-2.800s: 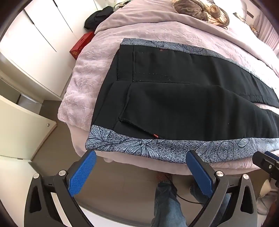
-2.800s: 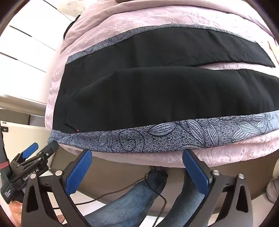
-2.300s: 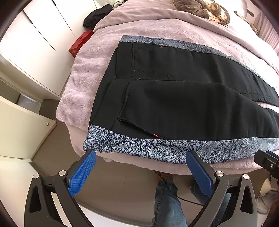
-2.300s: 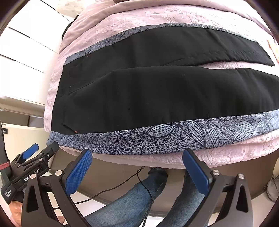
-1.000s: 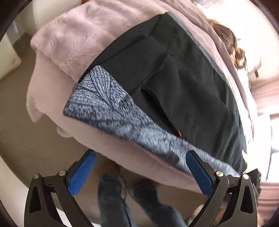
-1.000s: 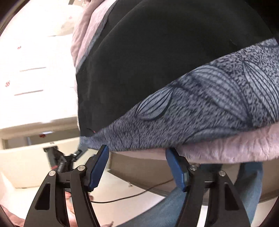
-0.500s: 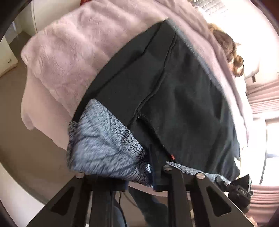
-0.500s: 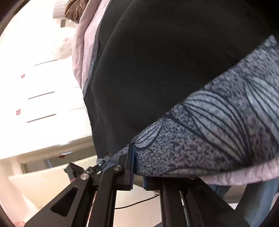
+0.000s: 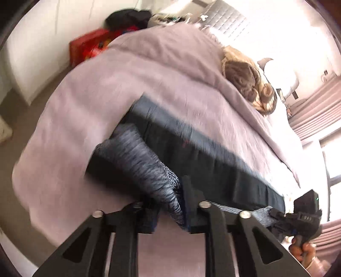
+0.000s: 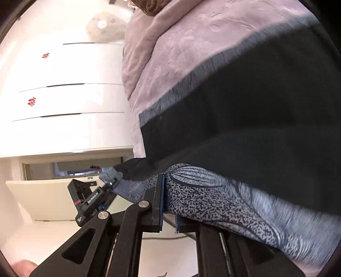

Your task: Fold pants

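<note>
The black pants (image 9: 213, 162) with a grey leaf-patterned side stripe (image 9: 140, 157) lie across the pink bed cover (image 9: 149, 74). My left gripper (image 9: 170, 198) is shut on the bunched stripe near the waist end, holding it above the bed. In the right wrist view, my right gripper (image 10: 169, 191) is shut on the same patterned stripe (image 10: 213, 200) farther along the leg, and the black cloth (image 10: 255, 127) rises behind it. Each gripper shows in the other's view: the right gripper (image 9: 298, 217) and the left gripper (image 10: 113, 182) both pinch the lifted edge. The left view is motion-blurred.
A brown fuzzy heap (image 9: 247, 83) lies on the bed beyond the pants. A red box (image 9: 89, 44) and dark clothes (image 9: 127, 18) sit past the bed's far corner. White wardrobe doors (image 10: 64, 95) and an open cream panel (image 10: 42, 198) stand beside the bed; curtains (image 9: 315, 106) hang right.
Both grippers went from open below the bed edge to shut on the patterned near stripe. They have lifted that edge and carried it up over the black cloth.
</note>
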Demonstrator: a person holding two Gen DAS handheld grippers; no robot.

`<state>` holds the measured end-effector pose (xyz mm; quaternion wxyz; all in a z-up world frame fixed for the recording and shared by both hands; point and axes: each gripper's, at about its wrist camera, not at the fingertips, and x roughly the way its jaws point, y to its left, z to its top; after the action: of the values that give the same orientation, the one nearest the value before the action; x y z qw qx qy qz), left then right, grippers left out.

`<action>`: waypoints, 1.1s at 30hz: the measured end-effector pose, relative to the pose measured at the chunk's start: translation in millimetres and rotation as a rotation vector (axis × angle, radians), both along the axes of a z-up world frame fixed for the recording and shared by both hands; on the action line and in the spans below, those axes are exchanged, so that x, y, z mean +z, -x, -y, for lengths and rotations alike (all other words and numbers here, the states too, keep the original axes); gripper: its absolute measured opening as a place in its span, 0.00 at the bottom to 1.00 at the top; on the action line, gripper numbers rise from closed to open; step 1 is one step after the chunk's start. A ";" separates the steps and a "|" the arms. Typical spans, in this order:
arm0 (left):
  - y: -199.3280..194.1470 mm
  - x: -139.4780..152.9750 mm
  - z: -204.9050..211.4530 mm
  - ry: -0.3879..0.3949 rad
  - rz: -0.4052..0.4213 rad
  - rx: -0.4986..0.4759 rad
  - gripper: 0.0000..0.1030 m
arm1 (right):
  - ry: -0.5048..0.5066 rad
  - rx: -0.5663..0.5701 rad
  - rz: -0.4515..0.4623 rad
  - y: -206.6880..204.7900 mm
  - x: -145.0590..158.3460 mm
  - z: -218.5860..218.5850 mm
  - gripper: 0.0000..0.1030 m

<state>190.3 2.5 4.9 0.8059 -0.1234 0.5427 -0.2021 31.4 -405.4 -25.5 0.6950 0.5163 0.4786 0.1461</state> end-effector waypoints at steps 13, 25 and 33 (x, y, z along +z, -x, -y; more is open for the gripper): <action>-102.0 -66.3 37.5 -0.249 0.054 0.188 0.74 | -0.067 0.073 -0.078 -99.1 -65.4 60.0 0.35; -23.8 -22.9 97.4 -0.250 0.034 -0.177 0.74 | 0.301 -0.179 -0.024 66.2 50.8 114.6 0.84; 95.7 -42.3 225.6 -0.101 -0.155 -0.507 0.74 | 0.261 -0.544 -0.268 300.8 28.6 166.7 0.84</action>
<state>94.5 -223.1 -37.5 0.6906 0.0416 0.6258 -0.3602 -269.4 -572.0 3.1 0.6995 0.5466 0.4251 -0.1769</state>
